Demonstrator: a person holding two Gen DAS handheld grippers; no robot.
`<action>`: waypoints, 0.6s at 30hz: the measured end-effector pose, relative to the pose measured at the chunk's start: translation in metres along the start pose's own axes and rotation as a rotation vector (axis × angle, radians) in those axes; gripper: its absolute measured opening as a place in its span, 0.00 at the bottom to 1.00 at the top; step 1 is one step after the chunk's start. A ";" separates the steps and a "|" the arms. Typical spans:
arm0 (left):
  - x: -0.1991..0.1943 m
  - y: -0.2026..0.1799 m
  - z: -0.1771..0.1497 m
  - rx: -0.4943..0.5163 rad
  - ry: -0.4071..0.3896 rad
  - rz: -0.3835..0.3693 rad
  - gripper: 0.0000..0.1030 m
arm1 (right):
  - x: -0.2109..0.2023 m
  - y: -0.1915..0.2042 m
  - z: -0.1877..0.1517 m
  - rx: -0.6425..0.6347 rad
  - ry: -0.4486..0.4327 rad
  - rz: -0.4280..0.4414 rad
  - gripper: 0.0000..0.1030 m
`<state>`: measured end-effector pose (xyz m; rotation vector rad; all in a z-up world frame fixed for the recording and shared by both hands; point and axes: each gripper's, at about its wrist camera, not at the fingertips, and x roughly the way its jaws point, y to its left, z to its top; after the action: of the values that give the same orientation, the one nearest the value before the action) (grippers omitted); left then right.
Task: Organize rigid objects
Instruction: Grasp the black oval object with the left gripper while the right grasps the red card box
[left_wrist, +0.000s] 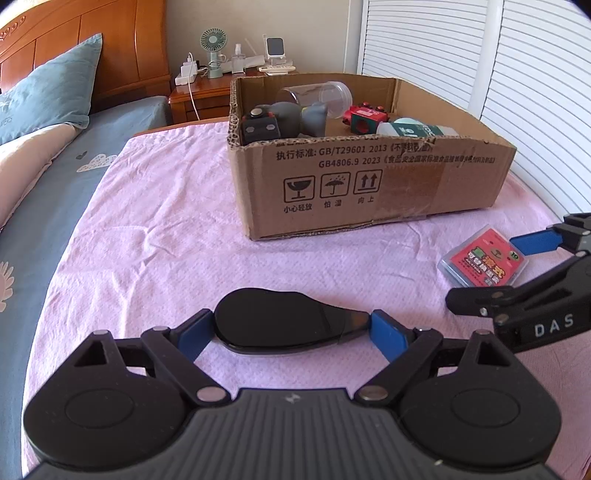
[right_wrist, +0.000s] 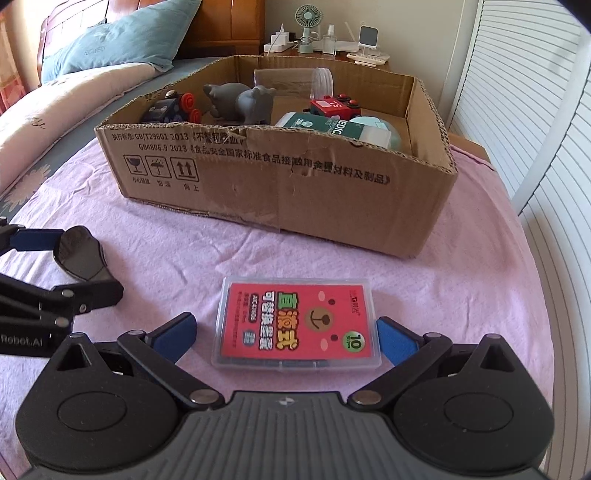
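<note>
Pink wrinkled cloth (left_wrist: 155, 221) spread over the bed. Blue-grey patterned bedsheet (left_wrist: 55, 192) to its side; teal pillow (left_wrist: 48, 92) against orange wooden headboard (left_wrist: 110, 44). Wooden nightstand (left_wrist: 199, 96) holds pale green handheld fan (left_wrist: 213, 44) and white power strip (left_wrist: 186, 75). White louvred doors (left_wrist: 535, 74) along one side.

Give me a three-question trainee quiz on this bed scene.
1. True or false: the cardboard box holds nothing.
2. What lies between the left gripper pads?
3. The red-labelled plastic case lies: A) in the box, B) on the pink cloth, C) on the nightstand.

Key: 1 false, toys and a clear jar lie inside. 2 a black oval object. 3 B, between the right gripper fingers.
</note>
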<state>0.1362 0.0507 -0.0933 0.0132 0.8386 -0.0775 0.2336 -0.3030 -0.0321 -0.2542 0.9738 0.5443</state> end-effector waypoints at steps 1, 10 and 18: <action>0.000 0.000 0.000 0.000 0.000 -0.001 0.87 | 0.000 0.000 0.001 0.003 0.000 -0.002 1.00; 0.001 0.001 0.002 0.004 0.002 -0.002 0.88 | -0.005 0.001 -0.001 -0.011 -0.016 0.007 0.90; 0.004 0.002 0.007 0.045 0.013 -0.020 0.87 | -0.005 0.001 -0.001 -0.016 -0.020 0.007 0.89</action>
<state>0.1439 0.0525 -0.0919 0.0478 0.8495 -0.1157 0.2303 -0.3037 -0.0284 -0.2597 0.9515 0.5602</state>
